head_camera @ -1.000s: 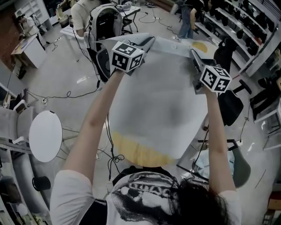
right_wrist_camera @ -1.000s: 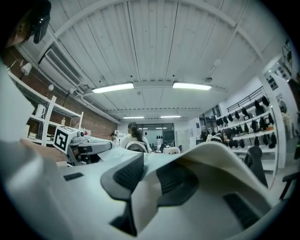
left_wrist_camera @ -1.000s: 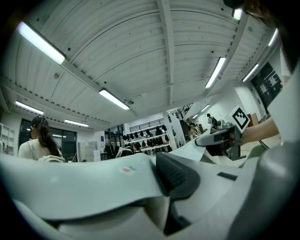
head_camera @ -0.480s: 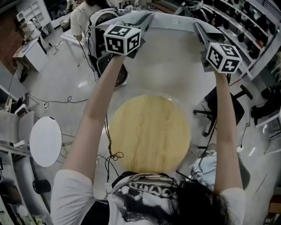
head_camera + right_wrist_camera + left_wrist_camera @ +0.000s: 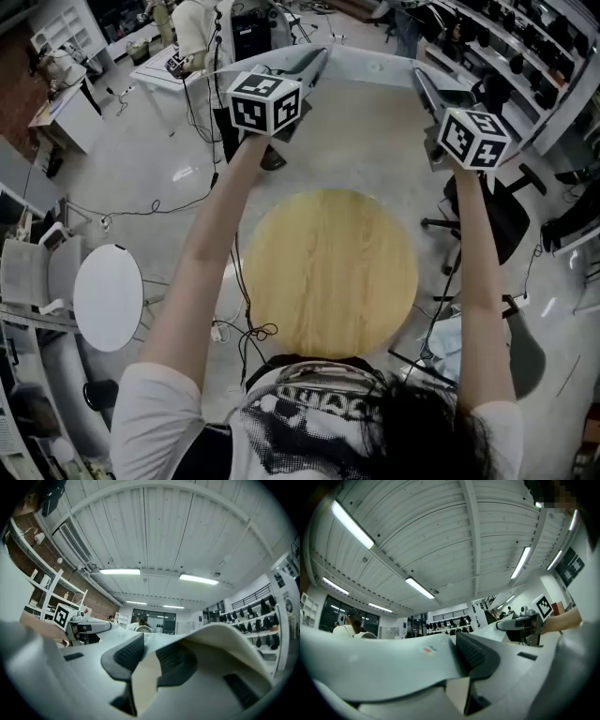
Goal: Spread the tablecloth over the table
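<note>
Presently, left gripper point(image 5: 317, 59) and right gripper point(image 5: 419, 81) each clamped on the pale grey fabric tablecloth point(image 5: 375, 60), held aloft; round light-wood tabletop point(image 5: 328, 272) uncovered, spreading outstanding.

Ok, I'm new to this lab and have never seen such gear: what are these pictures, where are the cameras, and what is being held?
No robot here: a person stands over a round wooden table and holds a two-jaw gripper in each hand. The cubes with square markers are part of the grippers. The top-down picture comes from a camera on the person's head; the left gripper shows at its left, the right gripper at its right. The other two pictures come from a camera riding on each gripper, looking along its jaws, here up toward the ceiling. Each gripper is shut on the edge of a pale tablecloth, held up in the air between them. It does not yet lie on the table, whose wooden top shows.
</note>
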Motion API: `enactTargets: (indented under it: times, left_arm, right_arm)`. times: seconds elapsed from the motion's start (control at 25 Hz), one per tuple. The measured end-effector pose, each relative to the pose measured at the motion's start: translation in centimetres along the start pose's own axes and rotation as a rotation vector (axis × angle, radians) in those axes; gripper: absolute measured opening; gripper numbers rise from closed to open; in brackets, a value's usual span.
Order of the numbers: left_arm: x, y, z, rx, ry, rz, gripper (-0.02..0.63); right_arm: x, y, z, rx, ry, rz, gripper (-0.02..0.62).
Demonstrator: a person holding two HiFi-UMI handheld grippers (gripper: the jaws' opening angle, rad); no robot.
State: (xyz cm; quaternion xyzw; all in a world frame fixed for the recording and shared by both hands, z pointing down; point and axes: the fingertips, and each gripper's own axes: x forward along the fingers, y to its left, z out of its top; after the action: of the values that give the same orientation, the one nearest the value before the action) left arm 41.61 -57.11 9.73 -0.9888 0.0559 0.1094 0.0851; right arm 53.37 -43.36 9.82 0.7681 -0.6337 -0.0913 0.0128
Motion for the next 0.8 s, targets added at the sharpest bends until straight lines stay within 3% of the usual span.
enactTargets:
  times: [0.28, 0.8]
  left_arm:
    - [-4.0, -3.3, -5.8, -0.066, 0.096, -0.018, 0.074]
    - [-14.4, -9.6, -8.2, -0.154, 0.143, -0.039, 0.074]
  right_arm:
    - [-4.1, 3.1, -5.6, 0.034, 0.094, 0.001, 0.083]
    - [-13.4, 11.1, -9.3, 0.149, 0.129, -0.008, 0.080]
